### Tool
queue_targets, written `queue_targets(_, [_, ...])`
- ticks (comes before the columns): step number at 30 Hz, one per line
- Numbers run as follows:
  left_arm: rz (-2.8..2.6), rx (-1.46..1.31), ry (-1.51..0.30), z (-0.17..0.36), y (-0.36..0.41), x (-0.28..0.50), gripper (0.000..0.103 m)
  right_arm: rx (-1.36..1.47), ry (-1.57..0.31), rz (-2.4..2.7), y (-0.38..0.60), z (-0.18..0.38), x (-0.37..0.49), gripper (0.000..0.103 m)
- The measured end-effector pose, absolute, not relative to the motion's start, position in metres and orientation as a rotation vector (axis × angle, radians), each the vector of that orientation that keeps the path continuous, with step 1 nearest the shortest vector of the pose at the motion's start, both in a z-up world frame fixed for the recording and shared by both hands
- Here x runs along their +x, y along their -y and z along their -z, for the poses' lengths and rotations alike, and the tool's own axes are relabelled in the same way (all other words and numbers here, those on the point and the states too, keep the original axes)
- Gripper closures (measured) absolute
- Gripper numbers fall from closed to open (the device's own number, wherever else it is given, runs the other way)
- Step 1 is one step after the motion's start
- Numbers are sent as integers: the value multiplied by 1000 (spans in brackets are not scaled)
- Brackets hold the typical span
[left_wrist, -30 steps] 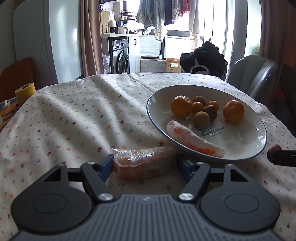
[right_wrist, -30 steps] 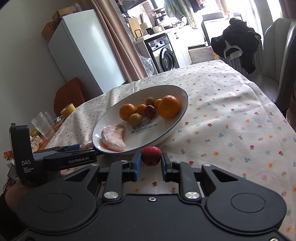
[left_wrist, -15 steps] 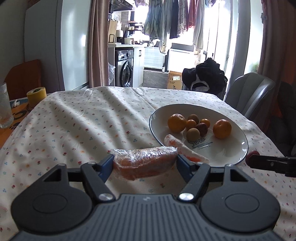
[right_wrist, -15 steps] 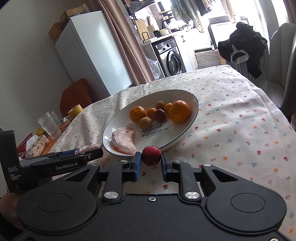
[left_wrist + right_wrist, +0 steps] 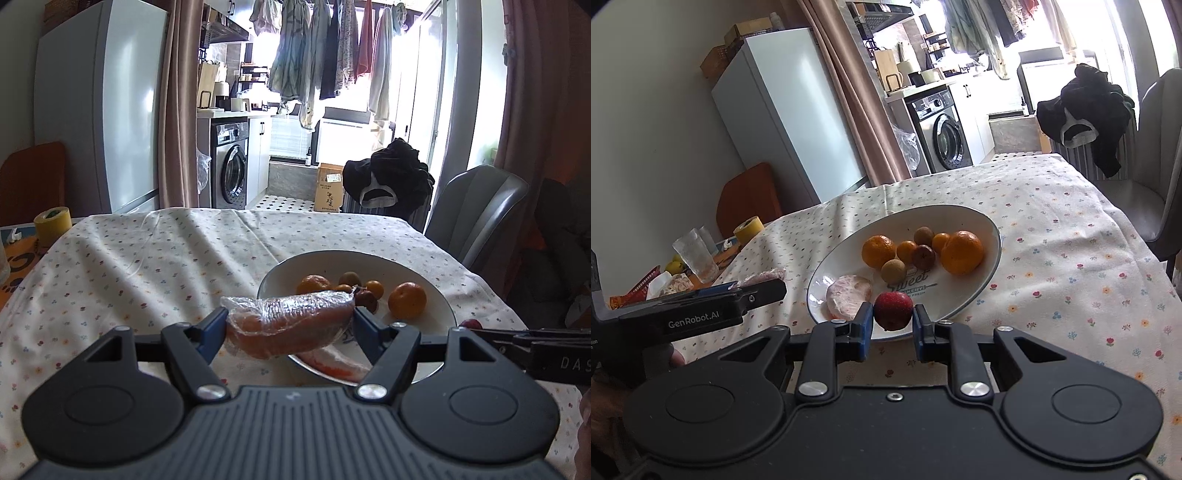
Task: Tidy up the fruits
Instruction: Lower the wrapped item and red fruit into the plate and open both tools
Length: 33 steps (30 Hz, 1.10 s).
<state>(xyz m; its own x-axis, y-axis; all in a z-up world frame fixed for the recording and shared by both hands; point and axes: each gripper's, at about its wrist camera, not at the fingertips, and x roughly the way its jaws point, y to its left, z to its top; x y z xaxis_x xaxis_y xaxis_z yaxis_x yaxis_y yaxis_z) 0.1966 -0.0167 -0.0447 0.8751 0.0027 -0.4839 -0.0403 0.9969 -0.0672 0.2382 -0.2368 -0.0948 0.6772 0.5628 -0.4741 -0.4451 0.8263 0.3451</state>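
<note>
Counting two oranges [image 5: 961,252], one plate [image 5: 991,225]

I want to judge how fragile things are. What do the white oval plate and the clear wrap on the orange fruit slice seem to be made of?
The white oval plate looks like glazed ceramic: glossy surface, thin dark rim, printed lettering. It could be melamine.

The clear wrap on the orange fruit slice, held by the left gripper, looks like thin plastic film: crinkled, shiny, see-through.
</note>
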Motion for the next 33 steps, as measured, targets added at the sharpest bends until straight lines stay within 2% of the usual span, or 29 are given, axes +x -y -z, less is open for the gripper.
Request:
queue_targets(24, [-4,-54,-603,65,63,248,31,247,-585,-539,273,96,263,82])
queue_targets(29, [-22,-69,-591,63,59,243,28,258,-576,-563,275,95,269,82])
queue_targets(31, [-51,-80,-568,59,52,237,22,257,-577,-570,274,94,273,82])
queue_targets(33, [-66,-96,-563,57,45,233,21,251,-580,-575,272,94,276,82])
